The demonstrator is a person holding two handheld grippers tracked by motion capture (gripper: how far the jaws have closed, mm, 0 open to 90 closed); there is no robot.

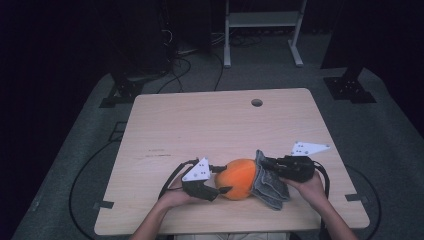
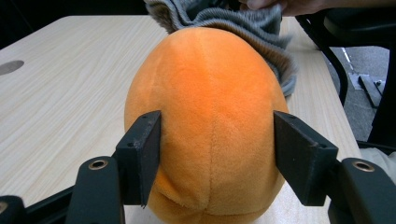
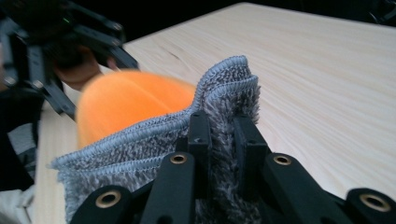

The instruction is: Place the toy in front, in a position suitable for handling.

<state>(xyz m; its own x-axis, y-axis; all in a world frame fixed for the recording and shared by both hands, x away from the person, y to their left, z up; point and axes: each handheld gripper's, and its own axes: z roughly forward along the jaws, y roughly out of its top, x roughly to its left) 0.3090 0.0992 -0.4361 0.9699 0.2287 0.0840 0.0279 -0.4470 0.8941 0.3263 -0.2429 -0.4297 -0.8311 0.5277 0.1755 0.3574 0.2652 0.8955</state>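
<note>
- Dark room, pale wooden desk (image 1: 210, 125) with a small round hole near its far edge; the work sits close to the desk's near edge.
- Left tongs (image 2: 217, 154): jaws part-way apart, straddling the narrow end of an orange plush toy (image 2: 208, 121). The left jaw's pad dents the fur; whether the right pad presses I cannot tell for sure, though it lies right against the pile. I read it as a light hold on the toy.
- Right tongs (image 3: 223, 140): jaws drawn narrow, pinching a fold of a grey towel (image 3: 154, 140) between them, its stitched edge standing up just beyond the tips.
- From above, the toy (image 1: 236, 178) lies between the two tongs, left tongs (image 1: 220, 182) touching one end, and the towel (image 1: 270, 185) drapes against the other end, held by the right tongs (image 1: 265, 165).
- Handling, as a judgement: the toy looks light, soft and squashy, with fuzzy fur that should not slip; it gives under pressure, so grip across its narrow end or middle seam.
- The towel is limp and fluffy; a pinch at a hemmed edge or fold should carry it, the rest hanging loose.
</note>
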